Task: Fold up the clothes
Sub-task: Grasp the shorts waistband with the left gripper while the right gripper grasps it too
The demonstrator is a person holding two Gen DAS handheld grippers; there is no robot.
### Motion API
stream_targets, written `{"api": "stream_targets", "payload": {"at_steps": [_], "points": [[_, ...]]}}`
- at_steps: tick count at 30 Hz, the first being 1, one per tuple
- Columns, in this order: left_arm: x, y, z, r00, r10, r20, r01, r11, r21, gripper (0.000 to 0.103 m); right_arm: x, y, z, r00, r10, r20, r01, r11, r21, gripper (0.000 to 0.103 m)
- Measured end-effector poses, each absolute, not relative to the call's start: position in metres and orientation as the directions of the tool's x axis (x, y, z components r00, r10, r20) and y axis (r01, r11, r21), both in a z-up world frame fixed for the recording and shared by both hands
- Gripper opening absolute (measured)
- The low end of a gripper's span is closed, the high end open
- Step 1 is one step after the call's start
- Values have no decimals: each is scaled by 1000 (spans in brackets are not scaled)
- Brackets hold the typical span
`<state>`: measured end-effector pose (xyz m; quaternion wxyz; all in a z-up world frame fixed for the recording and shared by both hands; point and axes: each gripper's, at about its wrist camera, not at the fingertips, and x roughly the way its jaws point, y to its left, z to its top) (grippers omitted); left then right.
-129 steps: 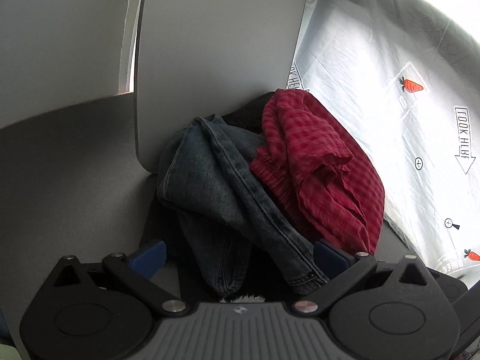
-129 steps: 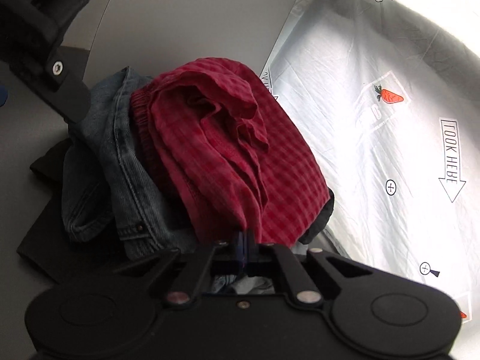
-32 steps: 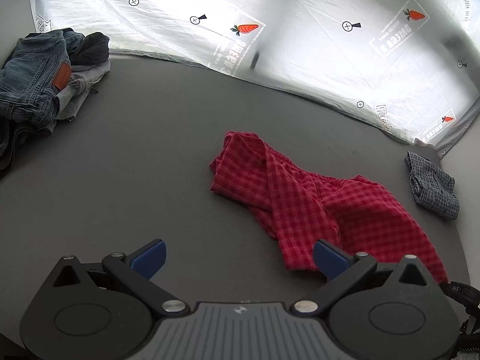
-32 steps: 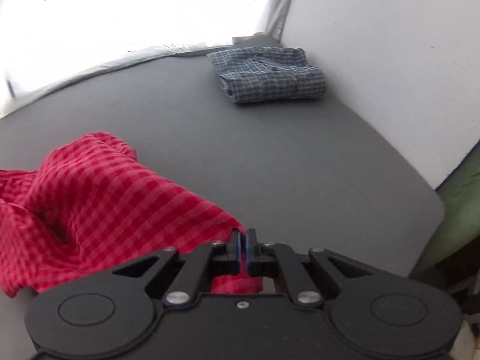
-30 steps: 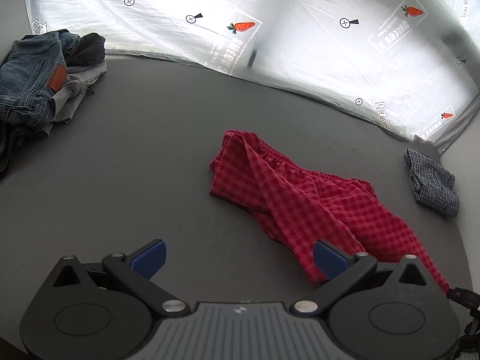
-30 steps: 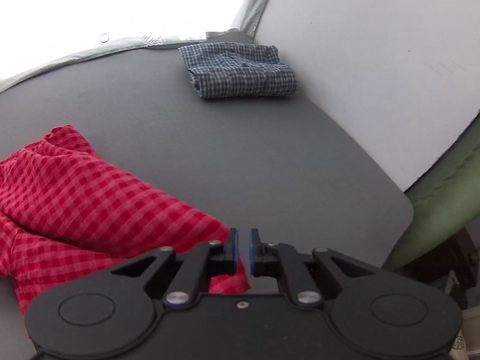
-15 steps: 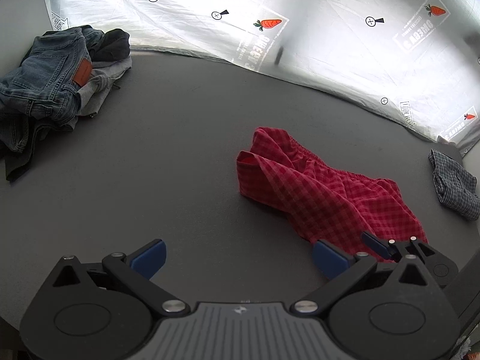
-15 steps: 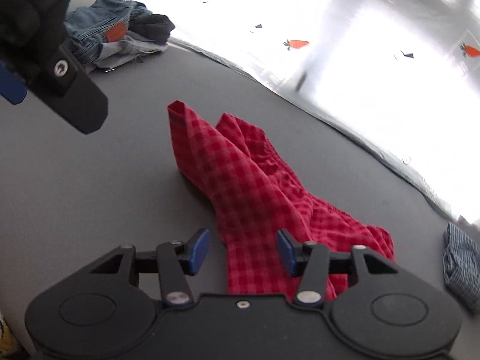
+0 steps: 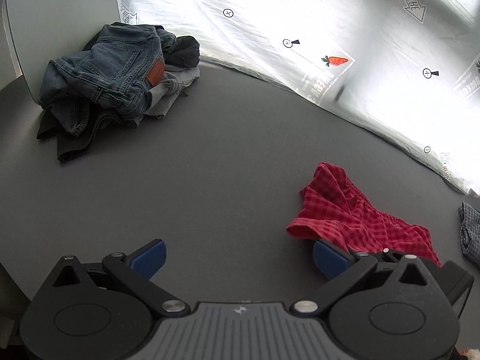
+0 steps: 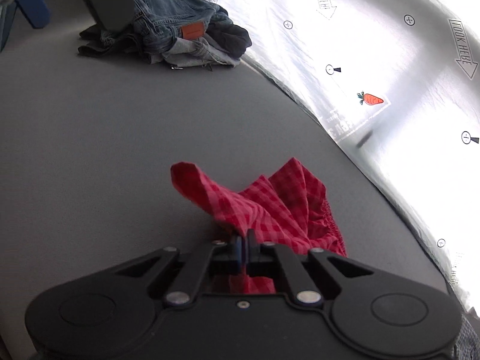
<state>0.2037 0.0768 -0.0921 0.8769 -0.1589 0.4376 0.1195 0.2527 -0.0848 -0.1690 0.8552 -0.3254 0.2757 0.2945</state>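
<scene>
A red checked garment (image 9: 354, 216) lies crumpled on the grey table (image 9: 195, 165), at the right of the left wrist view. My right gripper (image 10: 244, 243) has its jaws closing tight on a fold of that red garment (image 10: 270, 204), with cloth pinched between the pads and one corner sticking up. My left gripper (image 9: 240, 255) is open over bare table, just left of the garment, with nothing between its blue pads (image 9: 148, 258). Part of the right gripper's black body (image 9: 390, 258) shows behind the left one's right finger.
A heap of blue jeans and dark and grey clothes (image 9: 114, 72) sits at the far left corner, also seen in the right wrist view (image 10: 180, 30). A folded blue checked shirt (image 9: 469, 231) lies at the right edge. A bright silver sheet (image 9: 330, 30) borders the table's far side.
The right gripper let go of the garment's right end, swung left, opened and shut on a fold near its left end. The left gripper drifted left; the jeans heap looks nearer.
</scene>
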Motion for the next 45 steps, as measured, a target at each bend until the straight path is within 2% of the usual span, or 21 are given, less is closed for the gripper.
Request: {"api": "stream_targets", "payload": {"at_steps": [5,6,8,9,10,11,15,17,18,22,28,32,37,38,39,40,41,42,43,44,45], "points": [[213,81,-92,599,74,-798,-358,916,-183,103,189,-87,-151,396,549,-736,-873,474,-116,2],[216,81,-93,599,72,-797,-357,916,-185,103,182,-86,-152,327,579,-747,-897,439,-53,6],[222,79,-95,598,66,-799,-348,919,-186,103,183,-89,-153,265,588,-764,-904,428,16,21],[224,78,-95,605,58,-794,-339,922,-190,103,184,-91,-153,237,592,-770,-904,425,48,32],[227,76,-95,614,50,-788,-324,926,-194,103,188,-101,-145,282,598,-750,-885,464,37,49],[229,72,-95,623,41,-781,-306,932,-195,103,194,-112,-137,330,598,-730,-858,512,32,54],[246,59,-103,623,18,-782,-257,949,-183,103,232,-173,-113,490,550,-676,-673,732,108,54],[257,52,-110,619,-9,-785,-227,955,-190,103,258,-216,-107,577,486,-656,-528,835,154,61],[263,49,-114,617,-24,-787,-211,958,-195,103,265,-233,-108,606,451,-655,-470,868,163,69],[295,31,-129,594,-79,-801,-102,980,-172,103,301,-299,-121,683,253,-685,-211,966,147,69],[372,7,-159,552,-88,-829,25,996,-89,103,349,-357,-155,678,105,-727,5,989,148,69],[427,-6,-188,485,-164,-859,76,986,-145,95,389,-367,-176,648,114,-753,32,984,177,69],[475,-22,-231,396,-228,-889,129,973,-192,92,436,-376,-208,591,182,-786,46,965,258,69],[481,-24,-239,371,-254,-893,144,966,-215,84,443,-377,-215,565,207,-799,47,958,282,69],[485,-26,-245,357,-276,-892,154,960,-235,79,450,-379,-222,538,233,-810,48,951,305,64],[483,-26,-245,375,-290,-880,152,956,-250,78,452,-378,-227,521,250,-816,35,949,313,52],[481,-27,-245,393,-303,-868,150,953,-265,61,452,-377,-227,528,253,-810,23,950,312,47],[480,-27,-246,407,-316,-857,140,949,-283,47,451,-377,-224,544,271,-794,13,944,331,17],[478,-24,-247,417,-319,-851,104,947,-303,18,450,-376,-222,560,288,-777,4,937,350,4],[477,-21,-247,437,-300,-848,63,951,-304,3,450,-376,-217,578,299,-759,5,929,369,4],[475,-18,-245,460,-282,-842,27,952,-304,2,451,-374,-210,600,302,-740,-9,928,372,4]]}}
